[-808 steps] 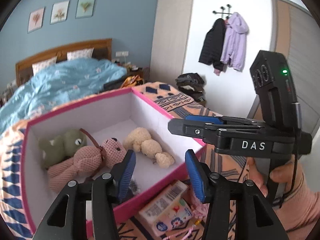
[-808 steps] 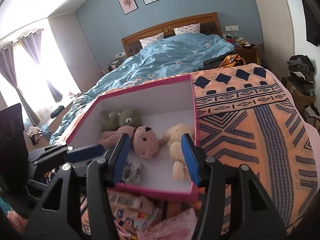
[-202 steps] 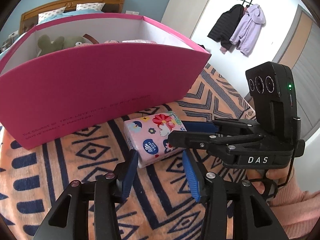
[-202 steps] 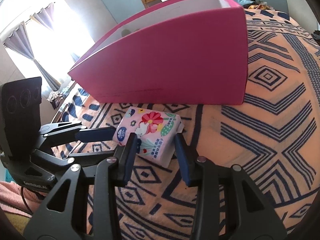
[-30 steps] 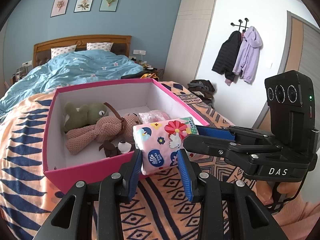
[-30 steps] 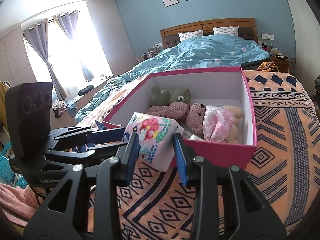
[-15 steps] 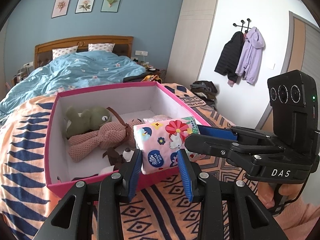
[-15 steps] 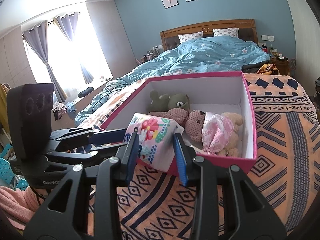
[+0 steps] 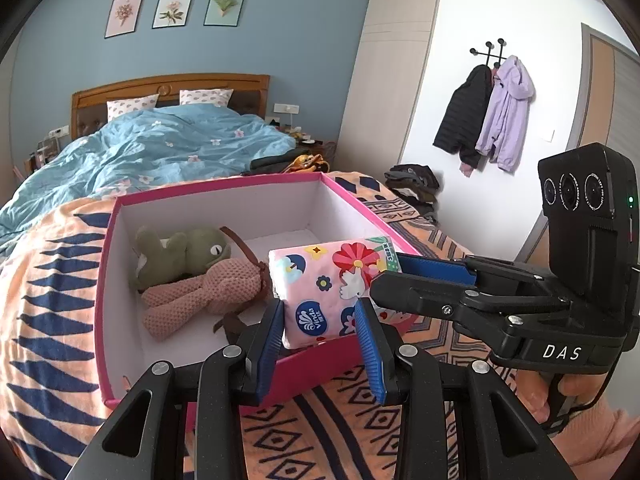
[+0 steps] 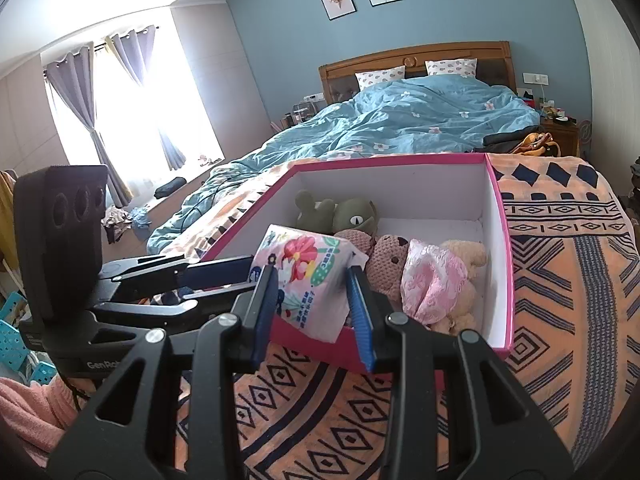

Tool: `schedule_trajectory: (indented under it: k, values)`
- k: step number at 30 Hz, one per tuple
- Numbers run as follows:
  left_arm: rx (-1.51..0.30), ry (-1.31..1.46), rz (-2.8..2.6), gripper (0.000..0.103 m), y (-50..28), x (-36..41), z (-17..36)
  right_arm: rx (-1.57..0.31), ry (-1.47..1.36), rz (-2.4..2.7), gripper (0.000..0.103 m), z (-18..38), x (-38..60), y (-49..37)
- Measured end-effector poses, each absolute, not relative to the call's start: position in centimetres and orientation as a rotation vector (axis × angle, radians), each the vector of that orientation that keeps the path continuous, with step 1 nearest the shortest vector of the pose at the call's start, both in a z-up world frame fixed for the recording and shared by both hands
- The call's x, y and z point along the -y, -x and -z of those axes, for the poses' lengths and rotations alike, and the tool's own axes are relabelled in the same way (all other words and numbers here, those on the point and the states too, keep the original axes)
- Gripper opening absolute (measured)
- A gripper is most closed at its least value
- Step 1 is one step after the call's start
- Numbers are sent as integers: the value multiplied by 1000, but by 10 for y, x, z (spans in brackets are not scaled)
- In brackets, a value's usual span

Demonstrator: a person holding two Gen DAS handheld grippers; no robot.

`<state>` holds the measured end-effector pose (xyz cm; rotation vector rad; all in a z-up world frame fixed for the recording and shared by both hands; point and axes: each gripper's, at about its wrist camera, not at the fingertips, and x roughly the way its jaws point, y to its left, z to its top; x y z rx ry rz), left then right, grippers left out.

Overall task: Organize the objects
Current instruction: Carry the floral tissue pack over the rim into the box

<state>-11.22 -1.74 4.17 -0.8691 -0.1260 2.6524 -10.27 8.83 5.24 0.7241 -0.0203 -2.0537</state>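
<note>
Blue pads of the left hand-held gripper and right hand-held gripper both pinch the floral tissue pack, one from each end. It hangs over the near rim of the pink box, above the plush toys; its drop spot lies straight ahead and below.

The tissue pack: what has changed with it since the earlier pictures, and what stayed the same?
The tissue pack, formerly lying on the blanket before the pink box, is now lifted over its front rim, clamped by both the left hand-held gripper and right hand-held gripper. The plush toys stayed inside.
</note>
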Motion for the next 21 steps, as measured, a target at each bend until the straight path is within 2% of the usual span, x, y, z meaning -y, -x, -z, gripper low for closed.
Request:
schedule_trajectory:
  k: [21]
  values:
    - [139,928,-2668,36,132,17,-33,31,-774,2056,39,-44,-79,123]
